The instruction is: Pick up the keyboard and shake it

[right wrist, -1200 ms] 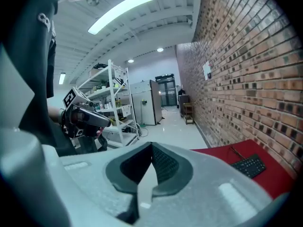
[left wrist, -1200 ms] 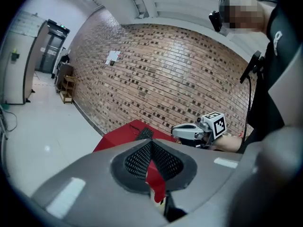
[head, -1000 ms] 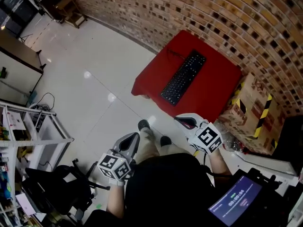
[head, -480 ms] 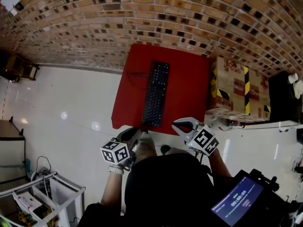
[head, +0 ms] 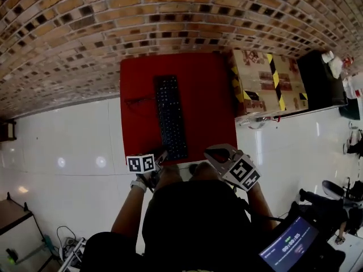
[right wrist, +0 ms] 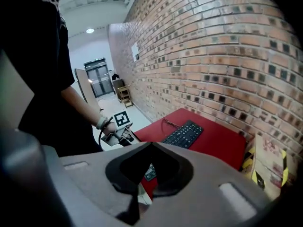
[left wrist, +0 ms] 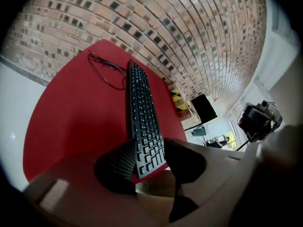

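Closer and squarer now: a second ago the red table (head: 207,101) sat off to the upper right at a slant, and we now face it head-on against the brick wall (head: 170,21). Back then the left gripper (head: 160,158) hung low by the hip. Now it has swung forward and angles downward at the table's near edge, its marker cube turned up toward the head camera. Its jaws have just been opening and stand about halfway apart. In the left gripper view (left wrist: 150,162) the near end of the black keyboard (left wrist: 142,112) shows right between them, though we cannot tell whether either pad touches it yet. The keyboard (head: 170,115) lies flat and lengthwise on the red top, a little left of centre, running away from us toward the wall. Its thin black cable (head: 136,100) is looped loosely on the table to the left of its far end. The right gripper (head: 214,153) has shifted less. It hovers off the near right part of the table, tilted downward with its cube facing up and to the right, jaws pressed together on nothing. Its own view (right wrist: 150,148) confirms the closed jaws, with the keyboard (right wrist: 182,134) well beyond them. A cardboard box (head: 261,78) with yellow-and-black tape stands just beside the table on the right.
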